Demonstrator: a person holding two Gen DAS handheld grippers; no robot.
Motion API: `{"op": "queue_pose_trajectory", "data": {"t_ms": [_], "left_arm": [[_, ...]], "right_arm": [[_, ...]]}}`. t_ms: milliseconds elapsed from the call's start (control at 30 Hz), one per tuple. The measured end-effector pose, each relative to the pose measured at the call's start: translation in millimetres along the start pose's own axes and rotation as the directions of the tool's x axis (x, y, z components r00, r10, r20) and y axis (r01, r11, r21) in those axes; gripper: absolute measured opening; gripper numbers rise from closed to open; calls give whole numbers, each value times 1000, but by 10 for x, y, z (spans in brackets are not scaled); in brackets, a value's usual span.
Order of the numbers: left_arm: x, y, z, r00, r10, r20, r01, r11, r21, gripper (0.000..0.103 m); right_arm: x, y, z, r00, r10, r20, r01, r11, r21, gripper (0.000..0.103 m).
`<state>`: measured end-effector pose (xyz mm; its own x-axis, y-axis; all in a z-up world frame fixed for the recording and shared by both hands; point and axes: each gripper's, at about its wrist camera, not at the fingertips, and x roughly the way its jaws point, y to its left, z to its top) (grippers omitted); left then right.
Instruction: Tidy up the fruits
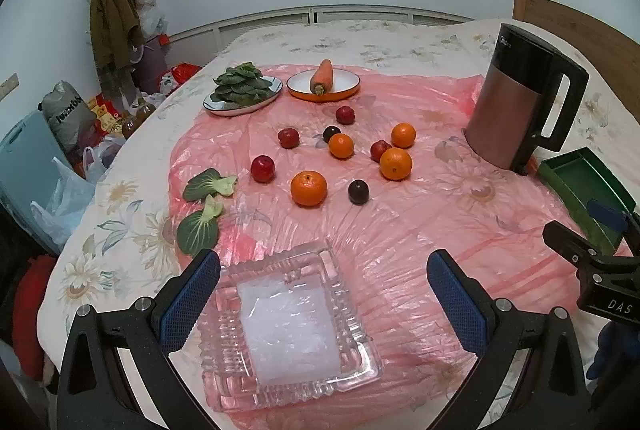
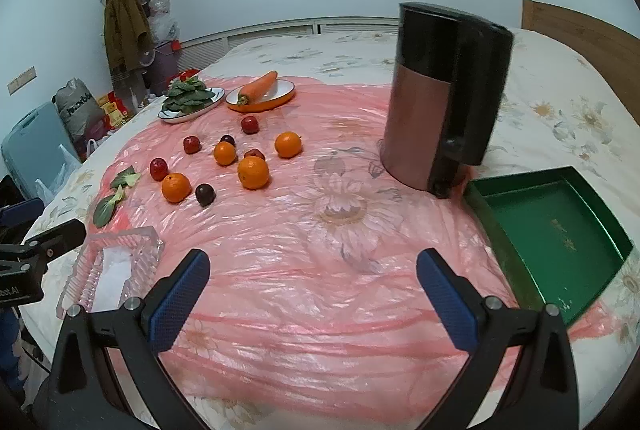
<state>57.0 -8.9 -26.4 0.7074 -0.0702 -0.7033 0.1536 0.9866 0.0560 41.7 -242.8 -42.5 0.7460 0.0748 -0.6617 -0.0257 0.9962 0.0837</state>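
A kettle (image 2: 444, 98) stands beside plated carrot (image 1: 321, 76) and leafy greens (image 1: 240, 84).

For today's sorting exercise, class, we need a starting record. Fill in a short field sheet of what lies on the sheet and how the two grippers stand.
oranges: four, loose on pink sheet
plums: six, red to dark, loose among oranges
glass dish: near, holds no fruit
green tray: right side, holds no fruit
carrot: on orange plate
greens: piled on plate
kettle: upright
left gripper: jaws open, holding nothing
right gripper: jaws open, holding nothing
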Motion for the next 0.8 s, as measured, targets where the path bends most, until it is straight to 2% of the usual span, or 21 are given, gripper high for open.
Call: {"op": "queue_pose_trajectory", "data": {"t_ms": [333,533,733,800], "left_arm": [[235,-10,70,1000,-12,-21,12,1000,-1,101],[379,19,89,999,-11,-33,11,1000,-3,97],[517,124,98,999,-18,-46,18,1000,-11,91],[587,199,99,998,-25,-57,24,999,-22,84]], "right_arm": [[193,90,131,999,50,-3,-50,998,-35,103],[311,143,182,996,85,-12,-86,995,-46,103],[454,194,257,993,118,-27,-119,991,-59,103],[534,216,286,991,129,-42,-132,989,-68,103]]}}
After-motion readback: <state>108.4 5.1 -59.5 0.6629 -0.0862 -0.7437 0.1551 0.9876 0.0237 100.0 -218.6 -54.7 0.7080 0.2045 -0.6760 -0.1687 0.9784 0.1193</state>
